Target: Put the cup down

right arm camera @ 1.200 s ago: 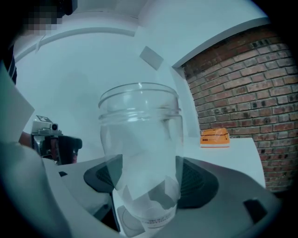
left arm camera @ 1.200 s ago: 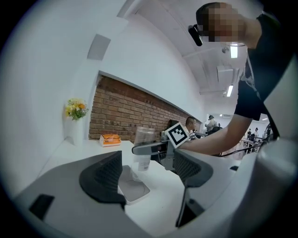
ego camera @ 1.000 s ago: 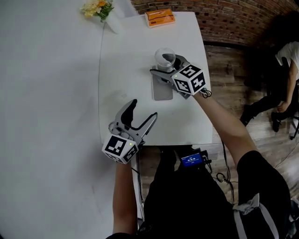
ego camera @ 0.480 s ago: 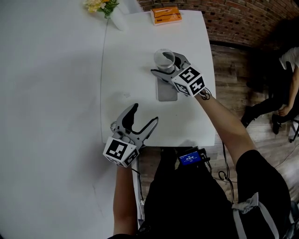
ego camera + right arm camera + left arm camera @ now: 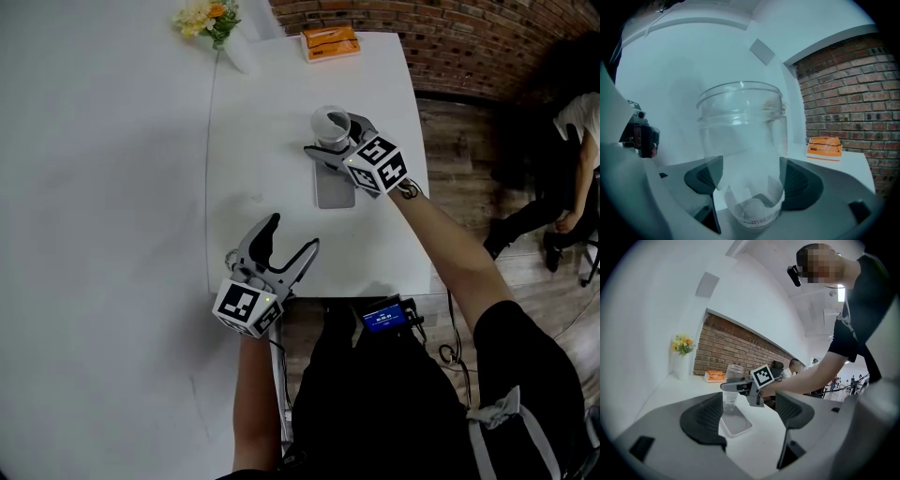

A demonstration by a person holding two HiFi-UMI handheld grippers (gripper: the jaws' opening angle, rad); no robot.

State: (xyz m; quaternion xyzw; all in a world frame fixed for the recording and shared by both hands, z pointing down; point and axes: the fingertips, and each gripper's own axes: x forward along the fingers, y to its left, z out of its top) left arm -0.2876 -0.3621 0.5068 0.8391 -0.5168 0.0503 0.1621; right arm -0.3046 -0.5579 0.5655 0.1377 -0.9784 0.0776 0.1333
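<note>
A clear plastic cup [image 5: 330, 125] stands upright between the jaws of my right gripper [image 5: 334, 137], over the far end of a flat grey phone-like slab [image 5: 335, 190]. In the right gripper view both pads press the sides of the cup [image 5: 743, 154], so the right gripper [image 5: 750, 178] is shut on it. Whether the cup's base touches the slab I cannot tell. In the left gripper view the cup [image 5: 731, 386] and the slab [image 5: 737, 423] lie ahead. My left gripper [image 5: 293, 234] is open and holds nothing, near the table's front edge.
An orange packet [image 5: 329, 42] lies at the white table's far edge [image 5: 281, 281], by a brick wall. A vase of flowers [image 5: 208, 17] stands at the far left. A person [image 5: 572, 122] sits to the right on the wooden floor.
The left gripper has drawn back slightly toward the table's near edge. The right gripper still holds the cup over the slab, nearly unmoved.
</note>
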